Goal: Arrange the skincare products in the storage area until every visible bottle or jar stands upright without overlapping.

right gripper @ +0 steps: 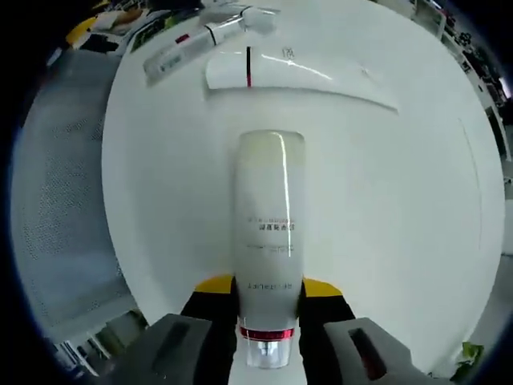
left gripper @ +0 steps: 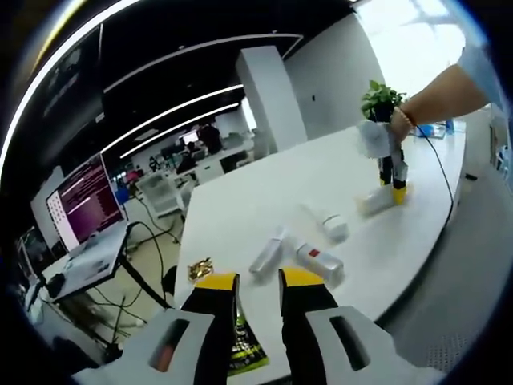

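One frosted bottle [right gripper: 270, 241] lies on the white table [right gripper: 417, 200], long axis running away from me, red-ringed cap nearest, clamped in my right gripper [right gripper: 268, 293]. My left gripper [left gripper: 258, 282] hovers level, jaws parted, empty.

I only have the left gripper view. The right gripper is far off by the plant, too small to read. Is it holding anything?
Observer: Yes. In the right gripper view, the right gripper has its jaws against both sides of a pale bottle, near the cap end.
Operator: Upright or lying?
Observer: It looks to be lying on the table, with the clear cap toward the camera.
Operator: Anything past it?
Observer: A white tube with a red stripe lies flat beyond it, not touching.
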The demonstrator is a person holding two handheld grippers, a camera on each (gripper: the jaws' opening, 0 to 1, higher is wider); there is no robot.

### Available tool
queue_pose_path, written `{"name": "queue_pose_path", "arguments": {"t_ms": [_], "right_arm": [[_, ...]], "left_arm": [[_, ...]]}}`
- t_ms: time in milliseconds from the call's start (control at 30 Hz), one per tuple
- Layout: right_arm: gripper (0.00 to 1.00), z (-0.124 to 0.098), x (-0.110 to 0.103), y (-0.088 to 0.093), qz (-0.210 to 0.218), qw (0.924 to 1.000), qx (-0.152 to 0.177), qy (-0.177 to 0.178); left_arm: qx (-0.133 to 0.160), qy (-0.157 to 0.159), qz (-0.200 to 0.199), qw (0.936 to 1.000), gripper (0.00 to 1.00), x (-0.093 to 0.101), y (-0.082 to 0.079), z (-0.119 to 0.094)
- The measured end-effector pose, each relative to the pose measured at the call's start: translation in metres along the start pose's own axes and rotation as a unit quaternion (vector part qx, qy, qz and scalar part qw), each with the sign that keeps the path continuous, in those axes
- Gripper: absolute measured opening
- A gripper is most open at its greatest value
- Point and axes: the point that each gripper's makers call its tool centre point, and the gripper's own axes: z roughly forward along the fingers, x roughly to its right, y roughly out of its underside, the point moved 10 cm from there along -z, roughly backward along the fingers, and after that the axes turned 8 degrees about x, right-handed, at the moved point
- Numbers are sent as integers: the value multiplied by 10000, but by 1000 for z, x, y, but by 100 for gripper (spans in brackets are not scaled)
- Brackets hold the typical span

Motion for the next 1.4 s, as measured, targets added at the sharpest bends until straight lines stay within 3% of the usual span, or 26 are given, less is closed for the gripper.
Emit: {"name": "queue_pose_path", "arguments": {"t_ms": [233, 567, 833, 933, 1100, 1267, 1400], "right_arm": [[22, 1, -13, -2, -147, 9998, 135, -10], [22, 5, -49, -24, -700, 9975, 51, -116], [22, 9, -77, -45, -1112, 9935, 44, -222], [22, 10, -84, -51, -1242, 9920, 14, -245], [22, 13, -94, -59, -1384, 9900, -15, -265], [22, 15, -103, -65, -1598, 9867, -72, -301], [22, 16, -111, -71, -1752, 9839, -46, -343]], "left_arm": [[-211, 253, 120, 9994, 16, 5, 2, 4], [-587, 576, 349, 9960, 21, 11, 8, 9], [-824, 851, 214, 9927, 23, 15, 10, 10], [-1006, 1037, 302, 9891, 23, 20, 13, 11], [-1285, 1331, 774, 9797, 24, 29, 18, 13], [-1413, 1550, 1078, 9718, 33, 30, 21, 17], [-1583, 1944, 1319, 9590, 33, 37, 24, 18]]}}
